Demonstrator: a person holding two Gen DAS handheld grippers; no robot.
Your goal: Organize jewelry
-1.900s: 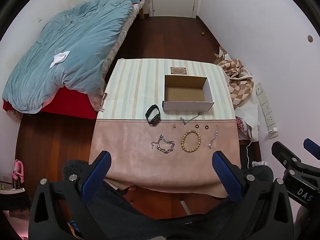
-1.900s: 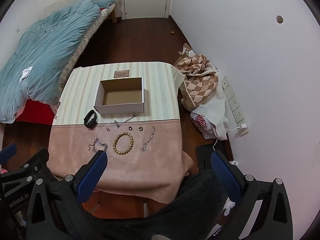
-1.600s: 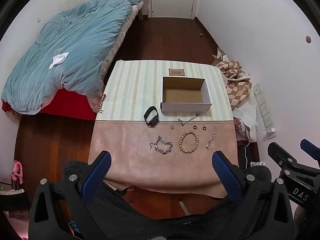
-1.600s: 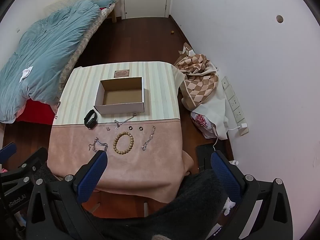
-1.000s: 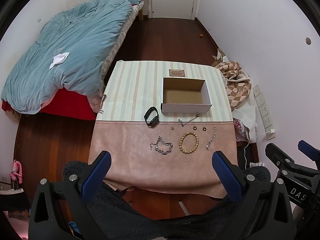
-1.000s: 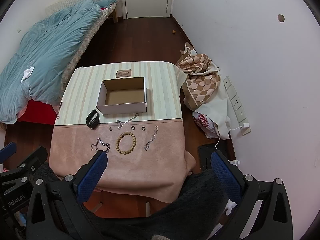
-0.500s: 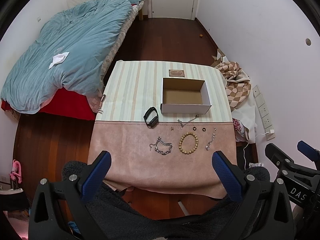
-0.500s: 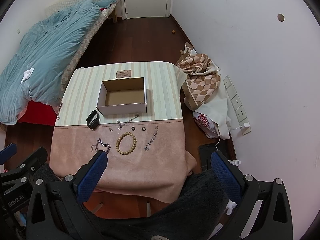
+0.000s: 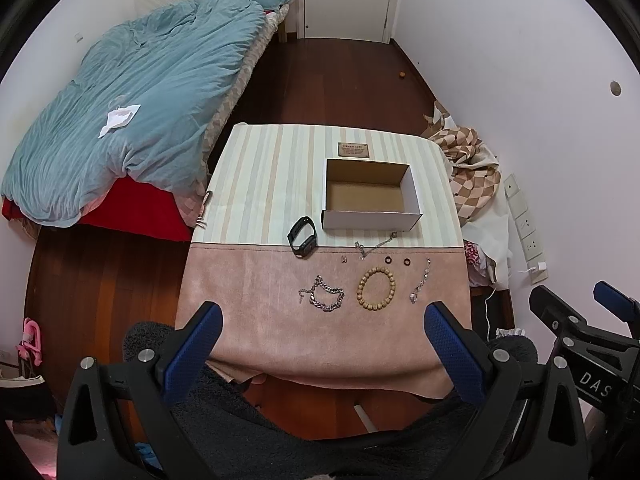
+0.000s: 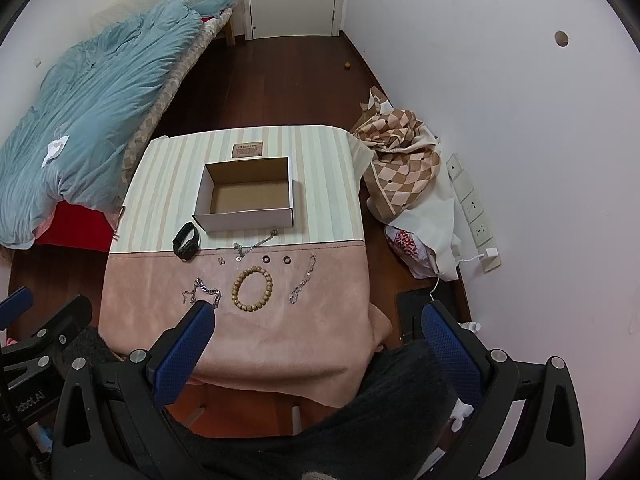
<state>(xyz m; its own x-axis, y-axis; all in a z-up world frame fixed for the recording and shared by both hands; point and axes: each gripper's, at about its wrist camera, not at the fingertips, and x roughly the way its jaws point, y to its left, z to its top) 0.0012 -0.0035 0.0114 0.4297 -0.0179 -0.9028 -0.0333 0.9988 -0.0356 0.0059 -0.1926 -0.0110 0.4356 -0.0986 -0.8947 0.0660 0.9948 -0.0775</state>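
Note:
An open, empty cardboard box point(image 9: 370, 194) point(image 10: 248, 196) stands on the covered table point(image 9: 256, 292). In front of it lie a black watch band point(image 9: 302, 237) point(image 10: 187, 241), a thin silver chain point(image 9: 374, 243), two dark rings point(image 9: 397, 260), a wooden bead bracelet point(image 9: 376, 289) point(image 10: 252, 288), a heavy silver chain bracelet point(image 9: 325, 298) point(image 10: 204, 295) and a slim silver bracelet point(image 9: 421, 286) point(image 10: 303, 279). My left gripper point(image 9: 324, 326) and right gripper point(image 10: 316, 322) are both open and empty, held high above the table's near edge.
A bed with a blue duvet point(image 9: 132, 120) stands left of the table. A checked cloth point(image 10: 400, 156) and bags lie on the floor at the right by the wall. A small brown plaque point(image 9: 353, 149) lies behind the box.
Both grippers have drifted slightly; the table scene shifts a little in each view. Nothing on the table has moved and both grippers stay open.

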